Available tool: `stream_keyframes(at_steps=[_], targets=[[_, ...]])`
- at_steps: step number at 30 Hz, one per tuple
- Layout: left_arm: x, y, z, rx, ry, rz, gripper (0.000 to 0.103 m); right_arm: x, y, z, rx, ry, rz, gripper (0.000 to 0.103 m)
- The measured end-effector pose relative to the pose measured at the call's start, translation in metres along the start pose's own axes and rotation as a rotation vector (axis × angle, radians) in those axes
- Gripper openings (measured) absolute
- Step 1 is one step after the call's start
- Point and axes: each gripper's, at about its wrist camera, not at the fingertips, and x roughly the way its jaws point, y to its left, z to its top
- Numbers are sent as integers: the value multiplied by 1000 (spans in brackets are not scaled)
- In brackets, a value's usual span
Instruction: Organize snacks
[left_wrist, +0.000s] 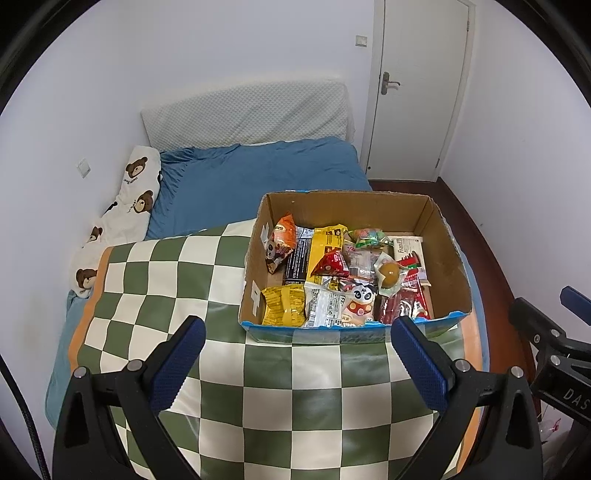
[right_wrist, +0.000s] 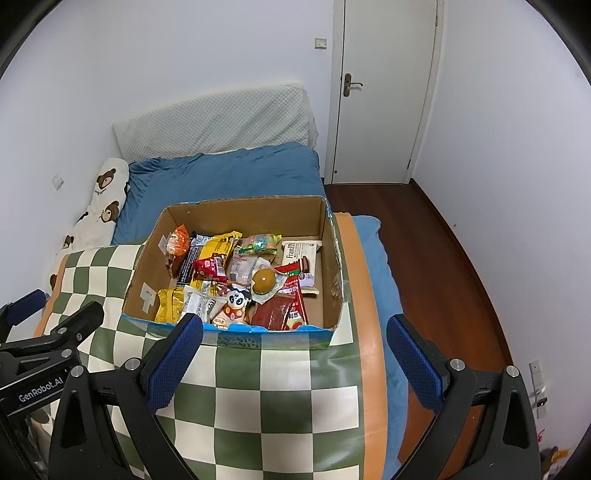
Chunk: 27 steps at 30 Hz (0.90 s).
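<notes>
An open cardboard box (left_wrist: 448, 236) (right_wrist: 332, 236) stands on a green-and-cream checkered cloth (left_wrist: 177, 280) (right_wrist: 280, 402). It holds several snack packets: a yellow packet (left_wrist: 282, 304) (right_wrist: 170, 306), a panda packet (left_wrist: 360, 301) (right_wrist: 234, 302), a red packet (left_wrist: 402, 306) (right_wrist: 275, 314) and a round orange sweet (left_wrist: 389, 273) (right_wrist: 263, 280). My left gripper (left_wrist: 297, 334) is open and empty, just in front of the box's near wall. My right gripper (right_wrist: 295, 332) is open and empty, in front of the box's near right corner.
The cloth lies on a bed with a blue sheet (left_wrist: 258, 173) (right_wrist: 221, 177), a bear-print pillow (left_wrist: 122, 206) (right_wrist: 99, 206) and a white headboard cushion (left_wrist: 247, 114). A white door (left_wrist: 417, 88) (right_wrist: 384, 88) and dark wooden floor (right_wrist: 443, 240) are to the right.
</notes>
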Motion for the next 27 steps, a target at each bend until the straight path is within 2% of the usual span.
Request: stream_keyframes(at_steps=[27], targets=[[-11,2,-1,9,-33,-7,103,-10,4,-4,-17,-6,13,102]])
